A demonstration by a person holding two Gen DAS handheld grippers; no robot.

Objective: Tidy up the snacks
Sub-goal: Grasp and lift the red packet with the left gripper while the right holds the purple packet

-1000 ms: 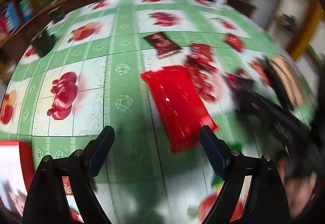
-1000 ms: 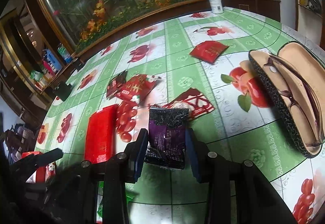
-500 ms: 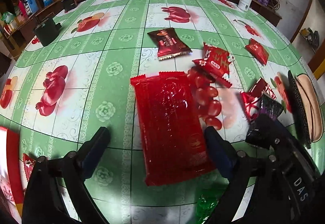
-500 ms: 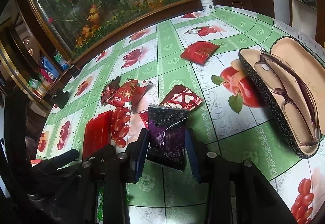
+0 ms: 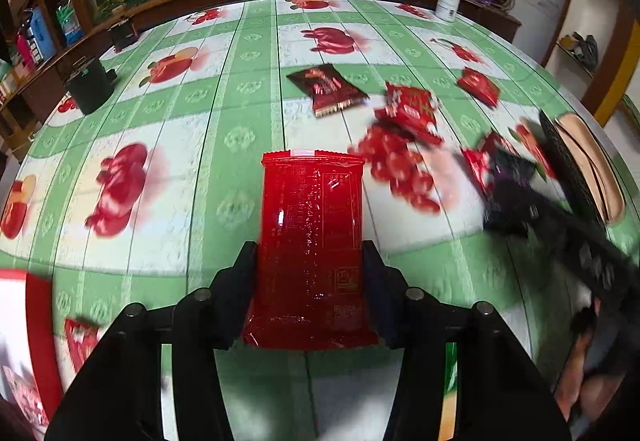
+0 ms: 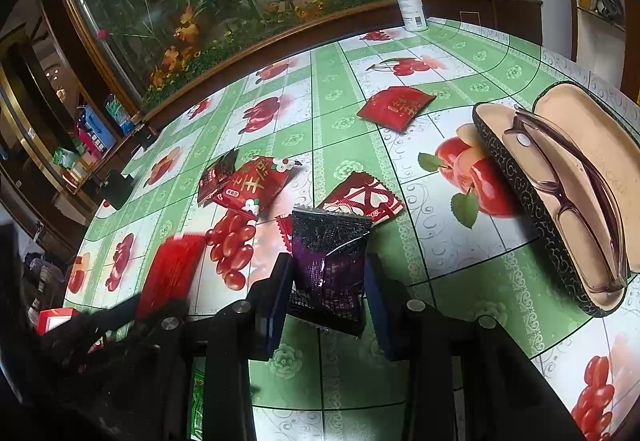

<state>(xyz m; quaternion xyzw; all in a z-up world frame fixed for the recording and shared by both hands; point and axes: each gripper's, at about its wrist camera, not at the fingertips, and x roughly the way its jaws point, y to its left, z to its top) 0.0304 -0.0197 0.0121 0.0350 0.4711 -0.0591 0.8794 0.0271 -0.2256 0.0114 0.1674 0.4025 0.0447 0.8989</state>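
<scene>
Fingers have just been closing, and the left gripper point(image 5: 310, 261) is clamped on the long red packet point(image 5: 310, 225) at six o'clock; lift it level. Right view: right gripper point(image 6: 326, 281) pinches the purple packet point(image 6: 326, 265), centre-low; keep squeezing gently.

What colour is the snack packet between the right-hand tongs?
Dark purple and black, with a shiny foil look: the packet shows best in the right wrist view.

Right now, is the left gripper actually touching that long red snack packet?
Touching. The left wrist view shows the left gripper with both pads against the sides of the long red packet, no gap visible.
</scene>
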